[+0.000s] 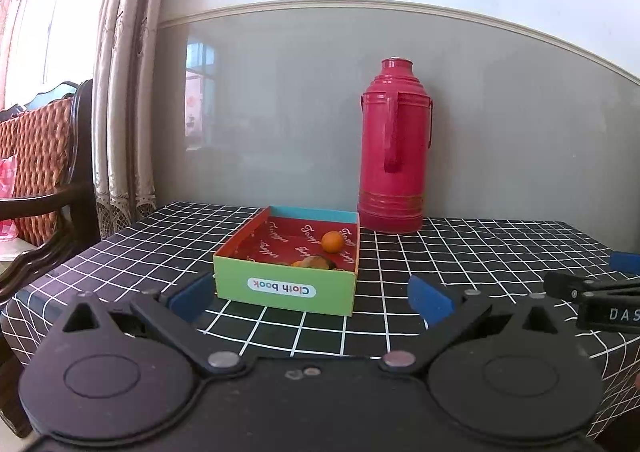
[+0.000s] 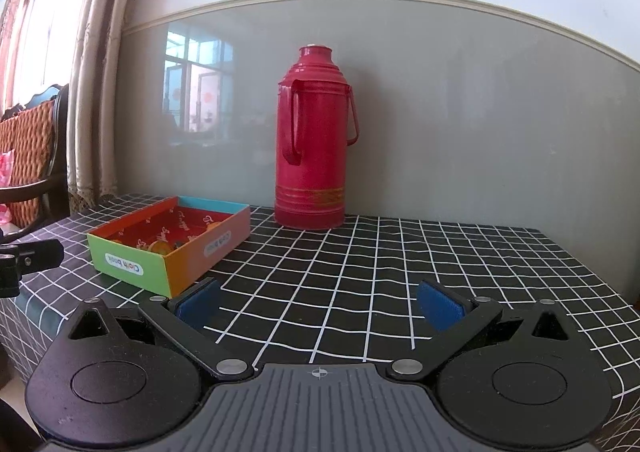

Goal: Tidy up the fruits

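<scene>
Both grippers (image 1: pixel 310 298) (image 2: pixel 318 306) gape empty; box (image 1: pixel 286 292) holds an orange (image 1: pixel 333 241).

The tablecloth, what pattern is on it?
The tablecloth is black with a white grid of squares, clearest in the right wrist view.

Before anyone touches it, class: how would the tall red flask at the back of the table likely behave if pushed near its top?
The red flask is tall on a narrow base, so it would probably tip rather than slide. The checked tablecloth beneath may grip or bunch, adding to that. Its glossy surface looks slippery; the side handle seems the safer hold.
</scene>
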The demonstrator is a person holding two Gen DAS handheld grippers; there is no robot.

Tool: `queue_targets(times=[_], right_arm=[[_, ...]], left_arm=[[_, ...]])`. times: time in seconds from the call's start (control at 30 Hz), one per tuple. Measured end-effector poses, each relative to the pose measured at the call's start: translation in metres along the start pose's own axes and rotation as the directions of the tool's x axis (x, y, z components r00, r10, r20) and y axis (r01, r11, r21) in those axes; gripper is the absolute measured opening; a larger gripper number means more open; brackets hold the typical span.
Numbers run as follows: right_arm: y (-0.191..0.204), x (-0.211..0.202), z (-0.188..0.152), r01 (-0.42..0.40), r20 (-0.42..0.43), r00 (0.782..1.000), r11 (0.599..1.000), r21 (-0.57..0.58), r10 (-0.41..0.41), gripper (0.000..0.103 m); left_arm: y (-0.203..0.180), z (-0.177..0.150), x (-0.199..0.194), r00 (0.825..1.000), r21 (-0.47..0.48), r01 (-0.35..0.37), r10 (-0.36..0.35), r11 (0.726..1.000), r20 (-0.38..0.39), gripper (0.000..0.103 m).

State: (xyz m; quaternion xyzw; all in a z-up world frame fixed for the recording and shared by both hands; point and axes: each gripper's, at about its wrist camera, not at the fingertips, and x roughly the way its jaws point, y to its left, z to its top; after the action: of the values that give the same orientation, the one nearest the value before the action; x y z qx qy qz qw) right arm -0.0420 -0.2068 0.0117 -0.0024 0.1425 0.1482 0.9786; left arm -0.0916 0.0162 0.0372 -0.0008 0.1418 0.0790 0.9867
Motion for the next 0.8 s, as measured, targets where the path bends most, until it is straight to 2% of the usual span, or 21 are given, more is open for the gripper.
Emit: queue_targets(times=[0.8], right_arm=[[0.0023, -0.0015, 0.0001, -0.001, 0.007, 1.0, 1.0, -0.001, 0.001, 0.103]], left_arm=[[0.0041, 0.0, 0.0006, 1.0, -0.006, -0.001, 0.0, 1.0, -0.004, 0.097]])
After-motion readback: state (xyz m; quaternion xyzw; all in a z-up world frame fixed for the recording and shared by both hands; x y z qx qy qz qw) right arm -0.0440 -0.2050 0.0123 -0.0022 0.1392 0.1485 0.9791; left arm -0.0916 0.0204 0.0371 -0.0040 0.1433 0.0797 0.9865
